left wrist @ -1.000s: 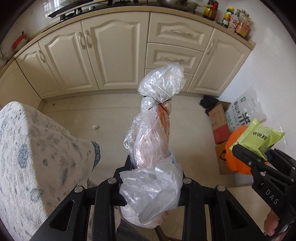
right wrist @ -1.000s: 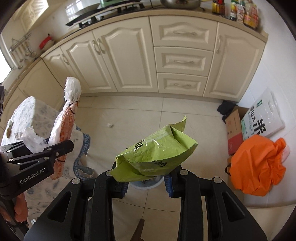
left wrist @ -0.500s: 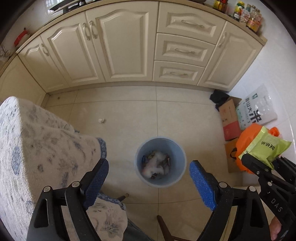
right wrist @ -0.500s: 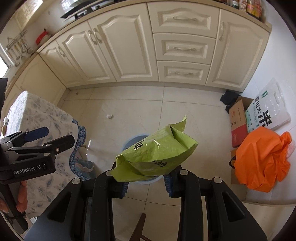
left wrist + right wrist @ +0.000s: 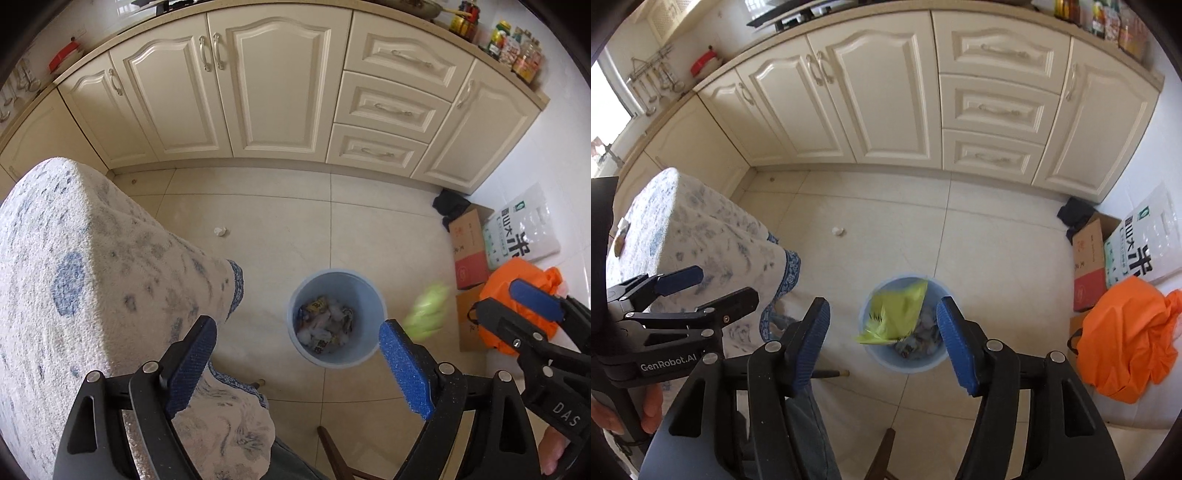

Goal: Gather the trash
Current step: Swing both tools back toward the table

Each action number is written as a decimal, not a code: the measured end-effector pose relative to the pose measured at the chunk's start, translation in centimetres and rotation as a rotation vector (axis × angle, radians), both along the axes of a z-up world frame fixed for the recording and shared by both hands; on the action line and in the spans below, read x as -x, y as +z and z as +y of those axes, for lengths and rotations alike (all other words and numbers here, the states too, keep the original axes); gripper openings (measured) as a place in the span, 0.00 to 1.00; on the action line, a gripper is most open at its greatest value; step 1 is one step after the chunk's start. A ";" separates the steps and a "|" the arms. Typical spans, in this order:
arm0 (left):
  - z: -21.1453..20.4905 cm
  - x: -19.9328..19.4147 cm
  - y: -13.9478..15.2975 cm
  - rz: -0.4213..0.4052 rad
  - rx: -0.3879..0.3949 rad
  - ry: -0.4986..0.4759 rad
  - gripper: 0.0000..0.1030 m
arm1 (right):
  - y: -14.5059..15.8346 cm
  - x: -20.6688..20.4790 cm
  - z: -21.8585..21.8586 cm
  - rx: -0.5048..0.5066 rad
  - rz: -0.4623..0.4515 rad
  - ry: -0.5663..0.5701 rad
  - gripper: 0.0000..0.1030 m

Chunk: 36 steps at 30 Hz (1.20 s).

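A light blue bin [image 5: 334, 363] [image 5: 908, 363] stands on the tiled floor below both grippers, with several wrappers and clear plastic inside. My left gripper [image 5: 297, 326] hangs above it, its jaws wide and still opening, with nothing between them. My right gripper [image 5: 883, 302] is also opening. The green snack bag [image 5: 894, 314] is loose of its pads and falling, blurred, over the bin's mouth. In the left wrist view the green snack bag [image 5: 426, 314] is a blur beside the bin's right rim. A small white scrap [image 5: 220, 231] [image 5: 837, 231] lies on the floor farther off.
A table with a blue floral cloth [image 5: 92, 277] [image 5: 701, 229] fills the left side. Against the right wall lie an orange bag [image 5: 1126, 339], a cardboard box [image 5: 1089, 258] and a white rice sack [image 5: 1141, 240]. Cream cabinets [image 5: 280, 92] close off the far side.
The left gripper opened and let go of the clear plastic bag, which is gone from its jaws. The right gripper then opened and the green bag dropped toward the bin.
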<state>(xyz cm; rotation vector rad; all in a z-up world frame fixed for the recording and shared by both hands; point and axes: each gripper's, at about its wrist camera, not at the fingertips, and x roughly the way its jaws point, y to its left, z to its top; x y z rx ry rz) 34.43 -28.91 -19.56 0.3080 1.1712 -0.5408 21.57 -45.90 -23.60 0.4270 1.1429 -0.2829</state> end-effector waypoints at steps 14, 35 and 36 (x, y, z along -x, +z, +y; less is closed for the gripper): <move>2.6 0.6 0.8 0.020 0.040 0.006 0.86 | 0.6 0.8 1.0 0.027 0.032 0.007 0.65; 12.1 6.5 8.3 -0.126 0.122 0.055 0.86 | 6.8 1.0 7.0 0.097 -0.072 0.108 0.65; 12.9 6.8 8.7 -0.135 0.122 0.067 0.86 | 7.1 0.8 7.6 0.097 -0.079 0.120 0.65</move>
